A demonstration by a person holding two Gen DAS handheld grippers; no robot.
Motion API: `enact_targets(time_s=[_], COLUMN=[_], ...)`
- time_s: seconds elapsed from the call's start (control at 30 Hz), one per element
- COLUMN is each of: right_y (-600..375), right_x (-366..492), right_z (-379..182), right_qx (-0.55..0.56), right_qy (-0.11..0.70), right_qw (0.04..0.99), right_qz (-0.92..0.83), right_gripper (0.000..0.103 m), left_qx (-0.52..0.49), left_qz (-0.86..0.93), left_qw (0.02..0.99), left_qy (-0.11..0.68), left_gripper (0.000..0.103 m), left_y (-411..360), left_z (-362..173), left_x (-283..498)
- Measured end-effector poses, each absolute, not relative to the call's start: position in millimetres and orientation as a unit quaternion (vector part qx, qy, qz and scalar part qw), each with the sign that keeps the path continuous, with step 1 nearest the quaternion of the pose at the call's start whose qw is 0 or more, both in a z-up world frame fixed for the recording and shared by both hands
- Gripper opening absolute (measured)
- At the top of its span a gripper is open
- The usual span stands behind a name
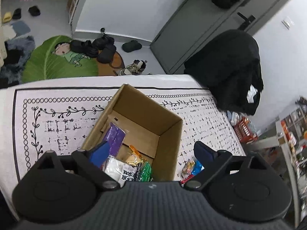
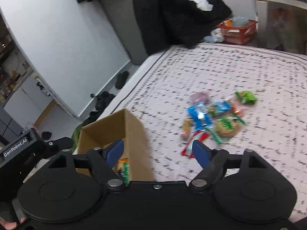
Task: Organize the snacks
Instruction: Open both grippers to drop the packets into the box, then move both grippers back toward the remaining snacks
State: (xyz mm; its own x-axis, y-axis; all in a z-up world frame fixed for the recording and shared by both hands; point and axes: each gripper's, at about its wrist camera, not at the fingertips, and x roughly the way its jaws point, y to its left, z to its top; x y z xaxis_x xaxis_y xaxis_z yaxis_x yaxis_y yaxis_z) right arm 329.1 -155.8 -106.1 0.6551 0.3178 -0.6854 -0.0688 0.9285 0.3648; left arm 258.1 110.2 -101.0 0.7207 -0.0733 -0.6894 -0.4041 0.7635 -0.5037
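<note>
Both grippers read wide and empty: my left gripper (image 1: pixel 151 151) hangs over the cardboard box (image 1: pixel 153 113), several snack packets (image 1: pixel 122 164) inside; my right gripper (image 2: pixel 158 150) straddles the box wall, loose snacks (image 2: pixel 214 118) scattered on the patterned cloth (image 2: pixel 249 72) beyond, blurred.

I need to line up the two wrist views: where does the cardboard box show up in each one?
Left wrist view: the cardboard box sits centre frame on the patterned cloth, open top toward the camera, snack packets inside, between the open left gripper fingers.
Right wrist view: the box is lower left, seen from its side, partly behind the open right gripper.
Shared landmark: the black coat beyond the table's far edge.
</note>
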Motion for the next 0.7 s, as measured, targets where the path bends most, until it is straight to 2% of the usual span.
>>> enact_targets(time_s=[0.13, 0.43, 0.5, 0.57, 0.63, 0.7], right_y=[-175.6, -214.1, -221.1, -229.2, -239.1, -250.6], right_x=[325.2, 322.8, 322.4, 322.1, 322.4, 323.5], right_z=[-106.3, -109.8, -110.0, -110.7, -112.7, -116.4], right_qx=[0.157, 0.174, 0.177, 0.181, 0.192, 0.209], right_qy=[0.402, 0.406, 0.404, 0.401, 0.398, 0.397], right_qw=[0.897, 0.893, 0.893, 0.893, 0.893, 0.890], right_qz=[0.100, 0.088, 0.088, 0.088, 0.083, 0.080], right_gripper=[0.081, 0.084, 0.088, 0.098, 0.103, 0.103], left_qx=[-0.314, -0.264, -0.255, -0.246, -0.237, -0.226], left_qz=[0.085, 0.066, 0.059, 0.053, 0.044, 0.040], left_qw=[0.874, 0.892, 0.895, 0.898, 0.900, 0.902], left_qy=[0.361, 0.361, 0.361, 0.360, 0.363, 0.365], left_gripper=[0.102, 0.103, 0.103, 0.103, 0.103, 0.103], left_y=[96.3, 60.5, 51.2, 43.1, 35.1, 27.0], left_z=[-99.3, -92.9, -91.2, -89.7, -89.3, -89.7], left_x=[259.2, 262.0, 263.2, 264.2, 266.7, 268.3])
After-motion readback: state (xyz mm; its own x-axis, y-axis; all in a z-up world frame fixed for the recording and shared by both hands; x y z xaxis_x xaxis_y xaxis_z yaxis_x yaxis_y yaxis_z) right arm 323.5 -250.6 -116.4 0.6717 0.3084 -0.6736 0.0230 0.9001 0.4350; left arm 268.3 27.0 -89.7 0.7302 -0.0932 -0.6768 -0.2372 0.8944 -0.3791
